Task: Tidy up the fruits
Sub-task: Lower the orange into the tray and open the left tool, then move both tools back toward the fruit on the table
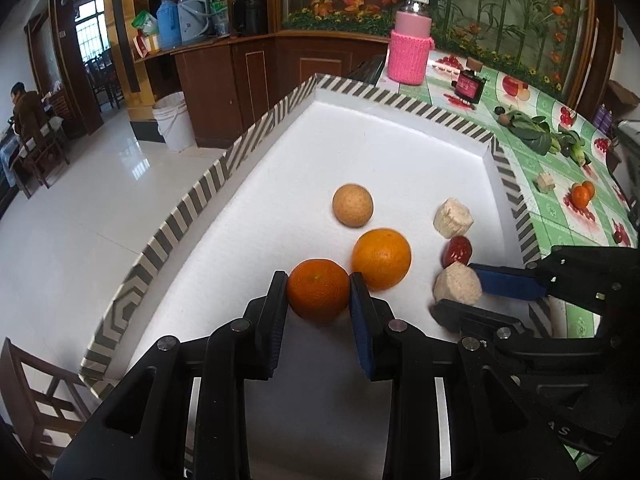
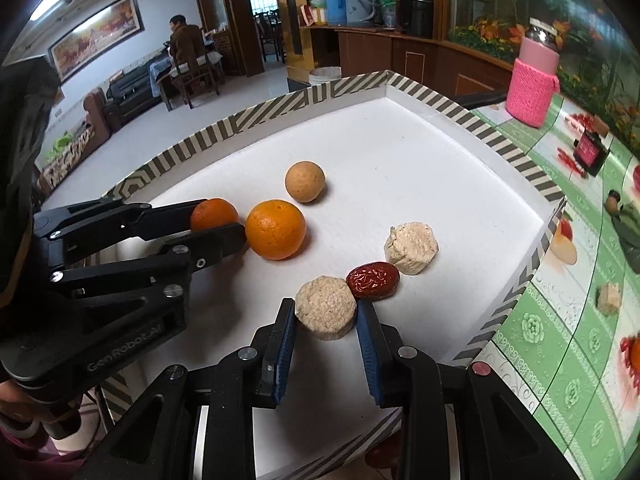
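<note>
A white tray (image 1: 280, 168) with a striped rim (image 2: 280, 104) holds the fruits. My left gripper (image 1: 319, 292) is shut on a small deep-orange tangerine (image 1: 318, 290), low over the tray floor; it also shows in the right wrist view (image 2: 213, 213). A larger orange (image 1: 381, 259) touches it, and a tan round fruit (image 1: 353, 205) lies behind. My right gripper (image 2: 326, 312) is shut on a beige puffed cake (image 2: 325, 306). A red date (image 2: 373, 280) touches that cake, and a second beige cake (image 2: 411, 247) lies beyond.
The tray sits on a green fruit-print tablecloth (image 1: 560, 216). On the cloth stand a pink knitted-sleeve jar (image 1: 410, 46) and a dark perfume bottle (image 1: 469, 86), with leafy greens (image 1: 536, 132), a loose beige cake (image 1: 545, 181) and small tangerines (image 1: 582, 194).
</note>
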Demonstrator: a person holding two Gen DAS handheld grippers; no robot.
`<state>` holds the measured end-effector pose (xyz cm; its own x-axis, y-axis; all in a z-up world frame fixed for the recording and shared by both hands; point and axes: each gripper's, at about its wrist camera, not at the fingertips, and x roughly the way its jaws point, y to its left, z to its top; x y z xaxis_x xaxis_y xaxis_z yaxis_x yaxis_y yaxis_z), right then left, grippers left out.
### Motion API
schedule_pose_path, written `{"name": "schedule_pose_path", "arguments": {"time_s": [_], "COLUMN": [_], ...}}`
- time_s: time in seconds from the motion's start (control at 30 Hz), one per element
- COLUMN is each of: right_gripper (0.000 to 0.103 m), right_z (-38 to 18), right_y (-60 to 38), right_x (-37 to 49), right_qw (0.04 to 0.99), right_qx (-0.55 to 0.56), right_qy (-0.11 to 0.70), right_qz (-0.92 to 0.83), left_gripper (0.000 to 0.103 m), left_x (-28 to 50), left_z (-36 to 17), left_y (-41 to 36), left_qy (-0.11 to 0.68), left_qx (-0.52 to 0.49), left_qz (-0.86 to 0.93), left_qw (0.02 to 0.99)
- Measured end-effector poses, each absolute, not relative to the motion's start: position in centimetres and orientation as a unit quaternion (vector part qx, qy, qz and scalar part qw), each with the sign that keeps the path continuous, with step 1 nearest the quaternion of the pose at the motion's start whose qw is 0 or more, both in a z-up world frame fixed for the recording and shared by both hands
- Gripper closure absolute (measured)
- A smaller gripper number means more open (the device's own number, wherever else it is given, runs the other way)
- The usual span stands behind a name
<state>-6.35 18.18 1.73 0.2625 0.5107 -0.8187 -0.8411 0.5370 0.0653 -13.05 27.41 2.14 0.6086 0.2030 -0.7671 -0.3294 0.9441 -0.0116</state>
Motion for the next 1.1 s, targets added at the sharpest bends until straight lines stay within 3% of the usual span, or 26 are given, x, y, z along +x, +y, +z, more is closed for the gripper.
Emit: {"name": "schedule_pose_path", "arguments": {"time_s": [0.1,0.27,1.1], "right_gripper": [0.074,0.074,0.074], "right_z": [2.0,3.1,5.4], "right_y": [18.0,16.8,5.3], "right_x": [-6.5,-7.1,-5.7], "right_qw": [0.771,0.778,0.839], "right_qx": [-0.197,-0.18,-0.067], "right_qy": [0.419,0.408,0.399], "right_qz": [0.438,0.442,0.364], "left_gripper": [0.073,0.045,0.045], "left_x": [-13.2,-13.6,-12.0], "left_z": [2.2,2.5,5.4], "left_y": [27.5,27.9,19.2], "left_qy": [0.414,0.408,0.378], "left_qx": [-0.076,-0.083,-0.045], "left_qz": [0.153,0.165,0.11], "left_qw": [0.894,0.894,0.918]}}
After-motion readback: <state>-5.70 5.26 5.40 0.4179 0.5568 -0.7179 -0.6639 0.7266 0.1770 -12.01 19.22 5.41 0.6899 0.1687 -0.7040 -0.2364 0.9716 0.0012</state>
